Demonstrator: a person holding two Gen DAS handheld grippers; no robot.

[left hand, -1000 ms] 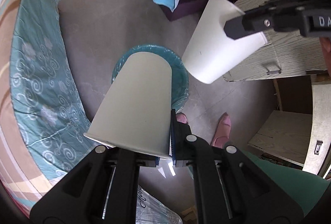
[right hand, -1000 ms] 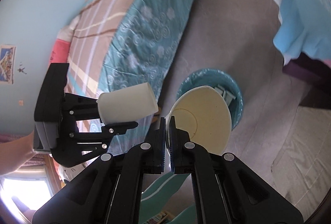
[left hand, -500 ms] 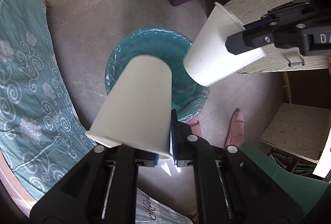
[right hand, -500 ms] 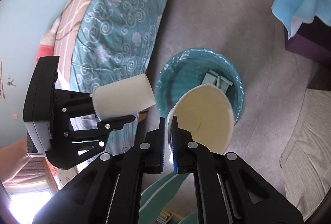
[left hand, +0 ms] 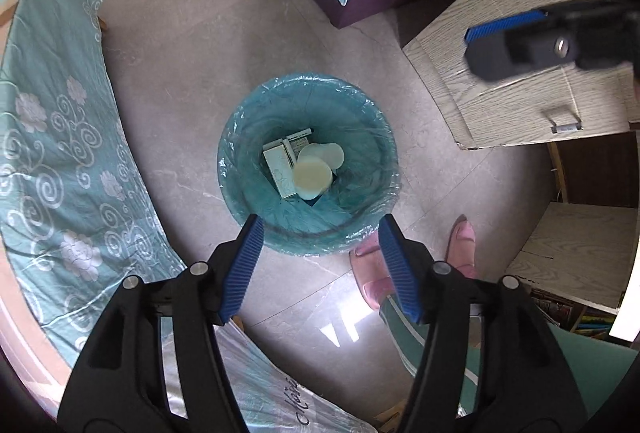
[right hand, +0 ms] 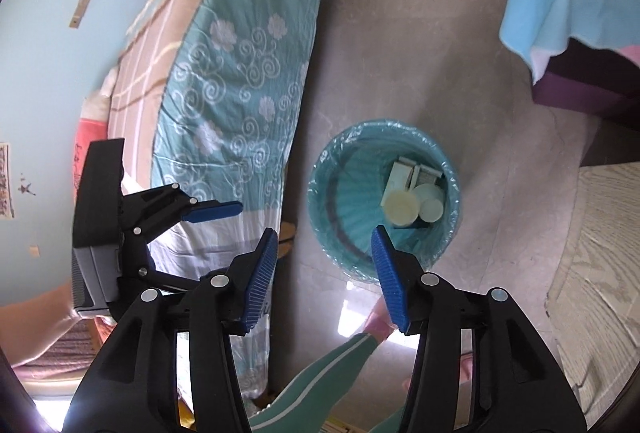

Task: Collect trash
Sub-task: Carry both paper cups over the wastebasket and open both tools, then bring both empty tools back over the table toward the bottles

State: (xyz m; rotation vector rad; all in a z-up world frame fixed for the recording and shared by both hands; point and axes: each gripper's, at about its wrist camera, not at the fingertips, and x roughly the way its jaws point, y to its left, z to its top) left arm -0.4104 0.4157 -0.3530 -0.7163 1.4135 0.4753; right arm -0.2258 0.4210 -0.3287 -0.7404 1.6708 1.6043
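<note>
Now both jaws wide (nothing held).

The right tool (left hand: 520, 45) is motion-blurred and cut off at the frame's edge; the paper cups (left hand: 314, 173) hide part of the cartons (left hand: 280, 165) beneath.

Below and ahead of the left gripper (left hand: 320, 233), whose black plastic fingers carry ribbed blue pads (left hand: 244, 267), the bin (left hand: 240, 189) wears a thin, crinkled, glossy plastic liner (left hand: 360, 113). Inside lie matt paper cups (left hand: 312, 173) and cardboard boxes (left hand: 278, 165). The floor (left hand: 192, 45) looks polished stone; right of the claw, the cabinet (left hand: 480, 81) shows pale wood grain.
</note>
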